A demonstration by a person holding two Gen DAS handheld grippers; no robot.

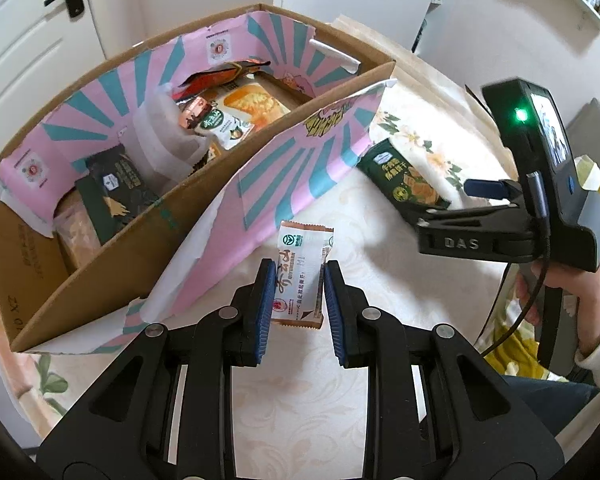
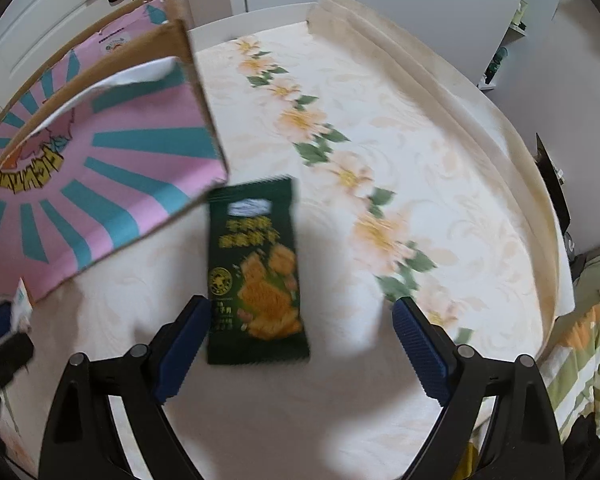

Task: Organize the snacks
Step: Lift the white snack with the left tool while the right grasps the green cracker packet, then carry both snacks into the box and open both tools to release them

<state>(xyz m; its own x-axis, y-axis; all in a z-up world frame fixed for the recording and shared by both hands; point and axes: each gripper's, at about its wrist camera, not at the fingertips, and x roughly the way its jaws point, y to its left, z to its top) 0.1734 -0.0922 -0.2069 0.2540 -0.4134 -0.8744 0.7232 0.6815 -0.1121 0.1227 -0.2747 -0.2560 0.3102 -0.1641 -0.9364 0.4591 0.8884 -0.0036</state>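
Note:
My left gripper point(image 1: 294, 280) is shut on an orange-and-white snack sachet point(image 1: 303, 276), its blue pads pressing both long edges, just above the tablecloth in front of the box flap. A cardboard box point(image 1: 100, 256) with pink-and-teal flaps holds several snack packs at the left. A dark green cracker pack point(image 2: 256, 272) lies flat on the table beside the flap; it also shows in the left wrist view point(image 1: 406, 178). My right gripper point(image 2: 300, 320) is open around the pack's near end, the left pad at its edge. The right gripper body point(image 1: 540, 184) shows in the left wrist view.
The round table has a cream floral cloth point(image 2: 380, 140) with a folded edge at the far right. The box's open pink flap point(image 2: 100, 184) overhangs the table at the left. White doors stand behind. A patterned cushion point(image 2: 588, 328) lies off the table's right side.

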